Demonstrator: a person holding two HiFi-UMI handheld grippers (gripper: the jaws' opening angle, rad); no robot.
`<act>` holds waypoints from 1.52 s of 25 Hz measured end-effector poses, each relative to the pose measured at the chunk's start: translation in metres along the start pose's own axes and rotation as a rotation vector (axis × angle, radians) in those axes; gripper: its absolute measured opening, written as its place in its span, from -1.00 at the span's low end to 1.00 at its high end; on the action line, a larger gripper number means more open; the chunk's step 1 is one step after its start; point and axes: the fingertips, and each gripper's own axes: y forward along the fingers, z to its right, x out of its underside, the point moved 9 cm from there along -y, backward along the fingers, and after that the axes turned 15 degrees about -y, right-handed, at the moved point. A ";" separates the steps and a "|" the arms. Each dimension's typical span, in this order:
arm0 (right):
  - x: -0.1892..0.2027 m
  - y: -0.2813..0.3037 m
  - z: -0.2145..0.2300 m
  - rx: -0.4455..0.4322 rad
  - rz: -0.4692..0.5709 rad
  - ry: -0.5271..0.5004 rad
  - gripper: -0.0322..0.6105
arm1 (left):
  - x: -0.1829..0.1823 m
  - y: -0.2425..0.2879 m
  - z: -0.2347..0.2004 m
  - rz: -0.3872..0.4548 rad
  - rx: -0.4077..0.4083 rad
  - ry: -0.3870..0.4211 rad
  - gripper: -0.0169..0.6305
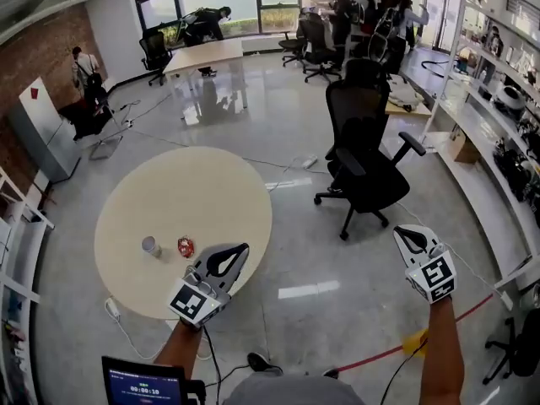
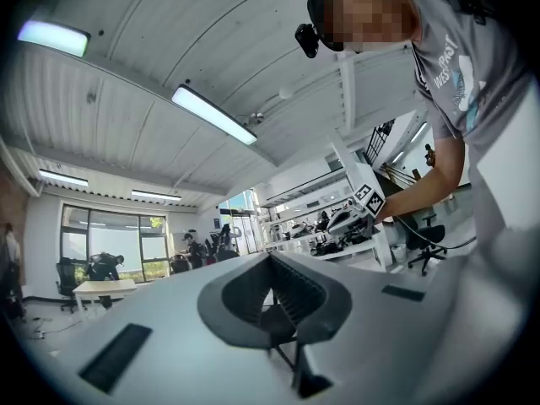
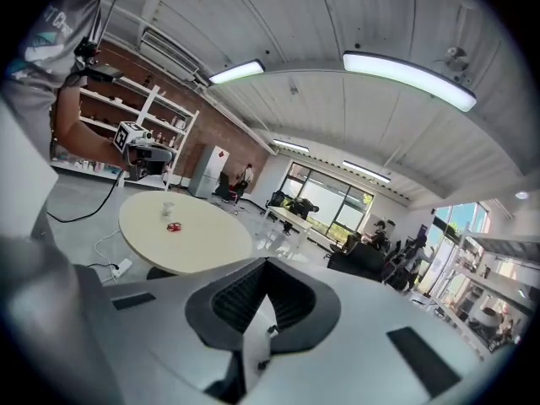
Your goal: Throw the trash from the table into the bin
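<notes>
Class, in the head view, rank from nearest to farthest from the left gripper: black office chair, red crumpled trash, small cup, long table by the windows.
1. Red crumpled trash, on the round table, just left of the left gripper.
2. Small cup, further left.
3. Black office chair, to the right.
4. Long table, far back.

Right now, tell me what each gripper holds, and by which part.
Nothing is held: the left gripper and right gripper both have empty, shut jaws.
</notes>
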 end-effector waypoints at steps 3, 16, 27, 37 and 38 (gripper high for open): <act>-0.023 0.044 -0.013 -0.051 0.048 -0.032 -0.88 | 0.002 -0.024 -0.022 0.047 -0.045 0.024 -0.82; -0.209 0.260 -0.146 -0.449 0.253 -0.186 -0.87 | 0.004 -0.207 -0.122 0.113 -0.338 0.044 -0.82; -0.276 0.447 -0.261 -0.873 0.342 -0.268 -0.49 | 0.019 -0.261 -0.173 0.083 -0.587 0.028 -0.82; -0.268 0.586 -0.372 -1.206 0.207 -0.414 0.26 | 0.050 -0.256 -0.219 0.062 -0.771 -0.090 -0.82; -0.258 0.597 -0.383 -1.227 0.188 -0.441 0.29 | 0.057 -0.253 -0.219 0.058 -0.791 -0.108 -0.82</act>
